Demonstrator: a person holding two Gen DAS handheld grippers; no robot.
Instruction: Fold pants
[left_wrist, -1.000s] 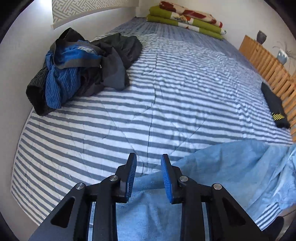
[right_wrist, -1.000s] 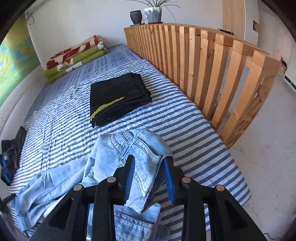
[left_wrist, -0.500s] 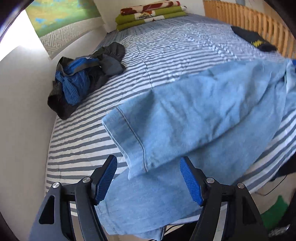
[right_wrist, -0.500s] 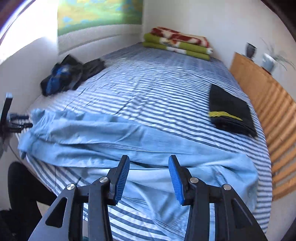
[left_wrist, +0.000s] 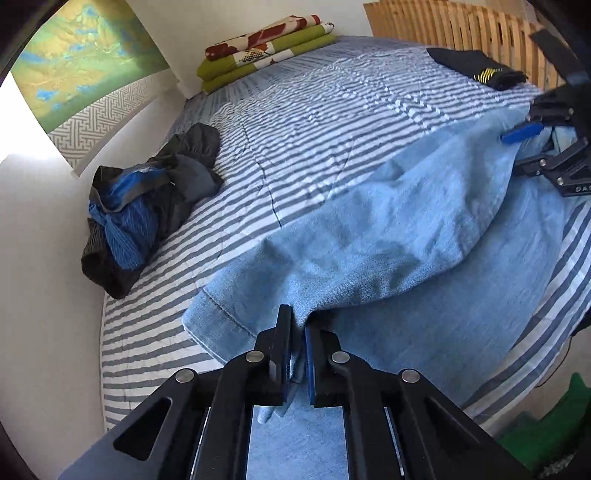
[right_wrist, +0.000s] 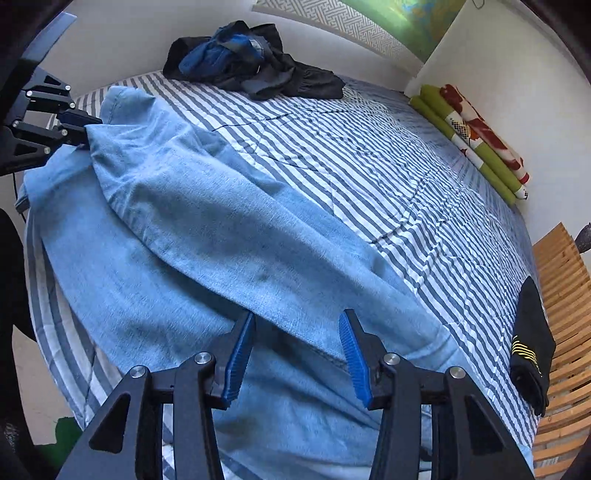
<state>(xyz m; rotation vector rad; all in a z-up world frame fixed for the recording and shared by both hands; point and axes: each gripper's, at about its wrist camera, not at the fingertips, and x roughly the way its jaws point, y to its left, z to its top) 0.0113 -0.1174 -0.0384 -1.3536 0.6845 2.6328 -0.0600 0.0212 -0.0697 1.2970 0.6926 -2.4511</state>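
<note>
Light blue jeans (left_wrist: 369, 229) lie spread along the near side of the striped bed (left_wrist: 332, 110), one leg lying over the other. My left gripper (left_wrist: 297, 326) is shut on the upper leg near its hem, and a fold of denim is pinched between the blue pads. The right wrist view shows the same jeans (right_wrist: 221, 221) running from that hem toward me. The left gripper (right_wrist: 79, 129) holds the far end there. My right gripper (right_wrist: 297, 321) is open just above the denim at the waist end, its jaws wide apart. From the left wrist view, the right gripper (left_wrist: 517, 147) sits at the far right.
A pile of dark and blue clothes (left_wrist: 147, 206) lies by the wall. A folded black garment (right_wrist: 532, 343) with yellow stripes rests beside the wooden slatted rail (right_wrist: 565, 295). Folded green and red blankets (left_wrist: 266, 48) sit at the head of the bed. Something green (left_wrist: 546, 428) lies on the floor.
My left gripper has gone from open to shut on the jeans leg near the hem. The right gripper stays open and now hovers low over the waist end.
</note>
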